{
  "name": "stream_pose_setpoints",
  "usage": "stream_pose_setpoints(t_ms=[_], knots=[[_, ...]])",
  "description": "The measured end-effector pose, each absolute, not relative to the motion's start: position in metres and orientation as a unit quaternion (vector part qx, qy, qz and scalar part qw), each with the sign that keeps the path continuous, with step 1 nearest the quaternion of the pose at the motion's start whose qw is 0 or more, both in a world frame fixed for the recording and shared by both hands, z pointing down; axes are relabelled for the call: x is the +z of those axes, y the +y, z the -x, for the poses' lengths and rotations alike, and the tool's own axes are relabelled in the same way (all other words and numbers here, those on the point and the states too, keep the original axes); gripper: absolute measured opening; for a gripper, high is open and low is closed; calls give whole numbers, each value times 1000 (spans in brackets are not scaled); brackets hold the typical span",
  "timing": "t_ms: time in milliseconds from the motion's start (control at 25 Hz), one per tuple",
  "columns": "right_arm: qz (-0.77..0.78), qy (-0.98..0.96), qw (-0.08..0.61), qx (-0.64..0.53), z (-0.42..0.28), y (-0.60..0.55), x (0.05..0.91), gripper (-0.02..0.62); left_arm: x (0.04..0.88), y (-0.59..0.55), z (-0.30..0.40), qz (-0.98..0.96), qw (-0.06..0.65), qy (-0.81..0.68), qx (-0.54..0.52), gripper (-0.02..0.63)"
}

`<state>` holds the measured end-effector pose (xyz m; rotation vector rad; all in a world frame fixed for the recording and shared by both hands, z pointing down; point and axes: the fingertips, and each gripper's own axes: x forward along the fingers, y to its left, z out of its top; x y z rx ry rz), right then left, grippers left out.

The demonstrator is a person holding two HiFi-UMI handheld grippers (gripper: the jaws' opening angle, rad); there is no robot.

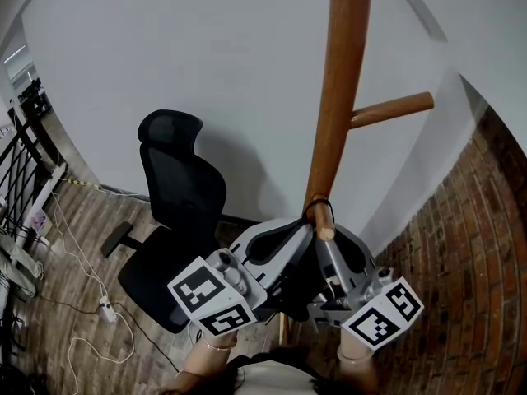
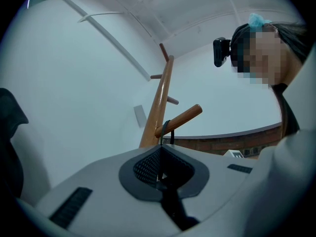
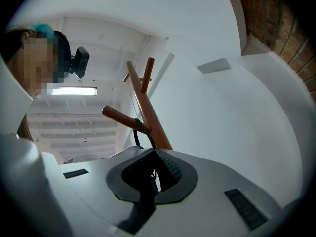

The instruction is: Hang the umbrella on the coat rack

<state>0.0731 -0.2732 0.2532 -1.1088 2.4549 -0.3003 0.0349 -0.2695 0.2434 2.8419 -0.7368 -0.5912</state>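
The wooden coat rack pole (image 1: pixel 339 89) rises in front of me, with a low peg (image 1: pixel 324 220) pointing my way. The umbrella's black strap loop (image 1: pixel 317 203) lies over that peg. The dark umbrella (image 1: pixel 303 280) hangs below it, between both grippers. My left gripper (image 1: pixel 298 235) and right gripper (image 1: pixel 329 249) meet just under the peg. In the left gripper view the left gripper (image 2: pixel 159 154) is shut on the black umbrella top, and the strap (image 2: pixel 165 128) runs up over the peg (image 2: pixel 180 119). In the right gripper view the right gripper (image 3: pixel 152 157) is likewise shut on it, under the strap (image 3: pixel 143 128).
A black office chair (image 1: pixel 177 212) stands to the left of the rack. The brick wall (image 1: pixel 469 245) is on the right, a white wall behind. Another peg (image 1: pixel 391 109) sticks out higher up to the right. Cables and a power strip (image 1: pixel 105 309) lie on the wood floor.
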Motion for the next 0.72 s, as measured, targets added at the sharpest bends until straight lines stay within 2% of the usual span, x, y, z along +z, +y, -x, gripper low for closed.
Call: stream_pose_setpoints(t_ms=[280,720], knots=[[395,885,218,-116,-76,-279,257,35,248,-276,-37,-945,85,-244,-203,11],[389,893,208,-93,-77,-279,256,37,250,-276,-45,-950,64,-237,-194,11]])
